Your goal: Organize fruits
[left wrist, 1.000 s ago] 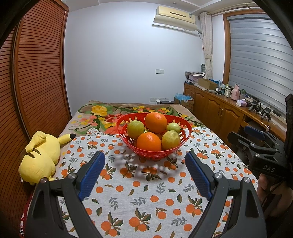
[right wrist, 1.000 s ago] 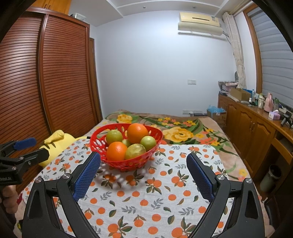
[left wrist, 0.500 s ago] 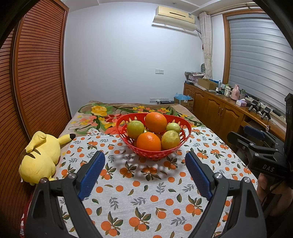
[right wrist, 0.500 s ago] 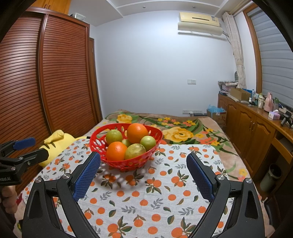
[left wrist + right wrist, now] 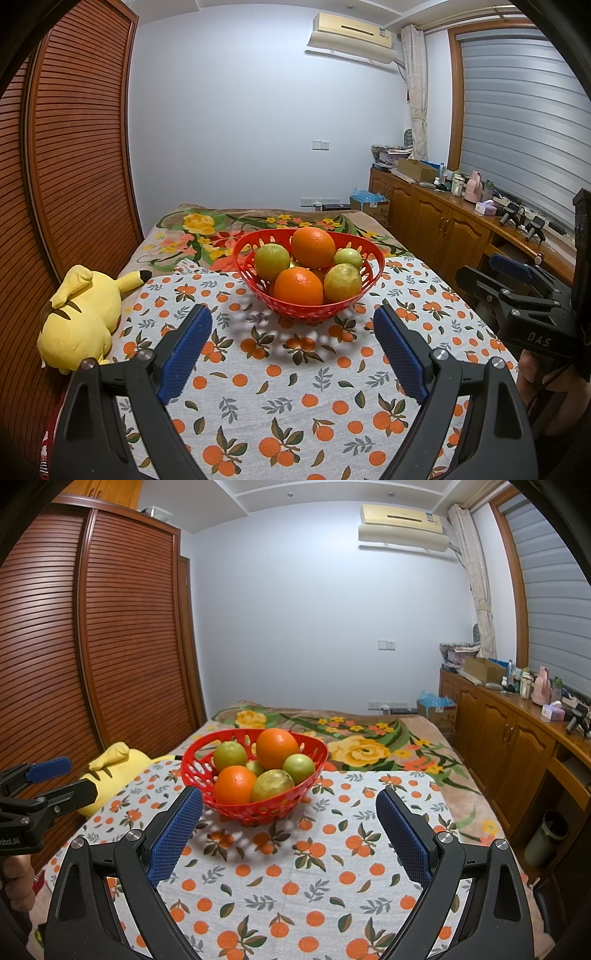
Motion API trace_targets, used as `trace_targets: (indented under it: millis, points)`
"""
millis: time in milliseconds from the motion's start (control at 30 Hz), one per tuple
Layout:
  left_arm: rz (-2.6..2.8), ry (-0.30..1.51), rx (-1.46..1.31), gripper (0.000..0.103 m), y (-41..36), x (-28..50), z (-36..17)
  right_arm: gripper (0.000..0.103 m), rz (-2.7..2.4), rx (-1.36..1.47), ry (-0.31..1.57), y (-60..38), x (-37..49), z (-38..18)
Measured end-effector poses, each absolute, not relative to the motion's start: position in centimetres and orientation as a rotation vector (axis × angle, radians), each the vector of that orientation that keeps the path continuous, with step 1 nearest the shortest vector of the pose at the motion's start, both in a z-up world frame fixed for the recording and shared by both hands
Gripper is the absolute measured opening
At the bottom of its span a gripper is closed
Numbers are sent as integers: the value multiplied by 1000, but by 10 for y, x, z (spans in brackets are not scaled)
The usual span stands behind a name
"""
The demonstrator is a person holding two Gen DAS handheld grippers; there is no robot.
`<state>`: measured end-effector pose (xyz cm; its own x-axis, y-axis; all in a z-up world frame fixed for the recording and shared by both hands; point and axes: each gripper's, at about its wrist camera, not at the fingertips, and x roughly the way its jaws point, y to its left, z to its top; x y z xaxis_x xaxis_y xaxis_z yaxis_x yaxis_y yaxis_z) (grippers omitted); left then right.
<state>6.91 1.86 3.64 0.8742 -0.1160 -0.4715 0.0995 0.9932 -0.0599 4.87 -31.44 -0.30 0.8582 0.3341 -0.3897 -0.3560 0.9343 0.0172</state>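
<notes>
1. Red plastic basket (image 5: 308, 291) sits on the orange-print cloth (image 5: 295, 387); we see every fruit piled inside it and none loose on the cloth.
2. That fits fruit already gathered or fruit waiting to be sorted out; we cannot tell which.
3. We count two oranges (image 5: 298, 286) and at least four green fruits (image 5: 272, 256).
4. Left gripper (image 5: 291, 354) and right gripper (image 5: 290, 836) hover short of the basket, spread wide, holding nothing.
</notes>
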Motion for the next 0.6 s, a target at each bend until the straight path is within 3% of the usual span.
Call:
trace_targets:
  millis: [600]
  points:
    - [-111,497,-30,90,16,69,37,97,365,-52,404,-315,50,-2]
